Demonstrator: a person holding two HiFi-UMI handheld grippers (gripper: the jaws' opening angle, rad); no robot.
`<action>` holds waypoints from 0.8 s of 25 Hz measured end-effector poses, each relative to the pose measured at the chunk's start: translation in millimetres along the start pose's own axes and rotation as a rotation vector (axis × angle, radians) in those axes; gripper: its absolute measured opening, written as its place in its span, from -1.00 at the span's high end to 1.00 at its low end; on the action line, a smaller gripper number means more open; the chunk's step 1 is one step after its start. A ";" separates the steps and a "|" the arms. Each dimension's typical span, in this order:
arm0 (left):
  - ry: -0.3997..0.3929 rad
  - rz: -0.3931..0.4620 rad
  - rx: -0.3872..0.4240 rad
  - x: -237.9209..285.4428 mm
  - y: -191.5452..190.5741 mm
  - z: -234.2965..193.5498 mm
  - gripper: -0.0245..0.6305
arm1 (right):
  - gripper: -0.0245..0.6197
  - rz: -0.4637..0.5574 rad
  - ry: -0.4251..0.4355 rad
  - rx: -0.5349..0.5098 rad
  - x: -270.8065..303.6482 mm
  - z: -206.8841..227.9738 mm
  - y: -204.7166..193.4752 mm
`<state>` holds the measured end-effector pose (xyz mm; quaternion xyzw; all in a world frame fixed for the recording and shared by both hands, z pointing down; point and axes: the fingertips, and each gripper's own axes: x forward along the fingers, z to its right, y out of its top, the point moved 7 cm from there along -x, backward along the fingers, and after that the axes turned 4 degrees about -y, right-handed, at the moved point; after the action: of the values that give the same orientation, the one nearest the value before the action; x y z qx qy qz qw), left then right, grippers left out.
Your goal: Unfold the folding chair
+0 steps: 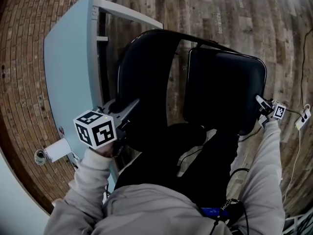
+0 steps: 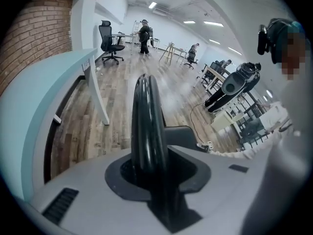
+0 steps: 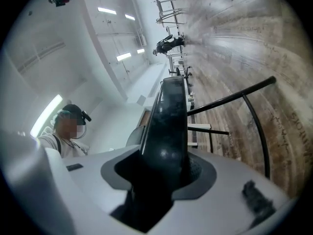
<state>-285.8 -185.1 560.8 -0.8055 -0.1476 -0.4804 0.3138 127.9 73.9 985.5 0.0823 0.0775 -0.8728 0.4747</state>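
Observation:
A black folding chair stands on the wood floor right in front of me. In the head view its curved backrest [image 1: 144,82] is on the left and its padded seat [image 1: 225,89] on the right. My left gripper [image 1: 124,114] points steeply down and is shut on the backrest's top edge [image 2: 145,121], which fills the gap of that gripper [image 2: 156,180] in the left gripper view. At the seat's right rim, my right gripper [image 1: 264,106] is shut on the seat edge [image 3: 168,121], which runs into the slot of that gripper [image 3: 161,180]. Thin black frame tubes [image 3: 234,94] show beyond it.
A light blue table [image 1: 68,58] with white legs [image 1: 127,13] stands close on the chair's left. A cable and power strip [image 1: 302,117] lie on the floor at the right. Far off are an office chair [image 2: 110,40], standing people [image 2: 144,35] and desks.

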 end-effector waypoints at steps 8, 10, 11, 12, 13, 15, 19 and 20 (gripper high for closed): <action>0.046 0.008 0.060 -10.4 -0.9 -3.3 0.50 | 0.20 -0.077 -0.357 -0.063 -63.4 -43.7 0.1; 0.104 -0.003 0.168 -23.1 4.0 -4.4 0.28 | 0.20 -0.014 -0.381 -0.128 -85.3 -84.2 6.7; 0.133 -0.007 0.217 -31.5 6.8 -3.4 0.22 | 0.21 -0.001 -0.381 -0.162 -89.8 -106.0 8.8; 0.156 -0.003 0.247 -41.3 9.5 -0.8 0.22 | 0.21 -0.001 -0.387 -0.197 -91.6 -128.9 9.4; 0.173 0.010 0.259 -52.6 12.4 3.0 0.22 | 0.31 -0.010 -0.398 -0.231 -91.1 -153.2 9.0; 0.197 0.063 0.263 -78.8 20.6 15.8 0.22 | 0.47 -0.041 -0.425 -0.294 -83.9 -204.8 7.6; 0.139 0.267 0.344 -128.0 54.4 77.1 0.91 | 0.72 -0.111 -0.481 -0.403 -51.2 -320.1 14.2; 0.103 0.315 0.372 -138.9 64.4 98.3 0.91 | 0.82 -0.115 -0.498 -0.429 -39.3 -352.3 17.5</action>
<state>-252.8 -161.5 383.5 -0.7214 -0.0898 -0.4307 0.5349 188.3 171.8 649.7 -0.2398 0.1455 -0.8552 0.4358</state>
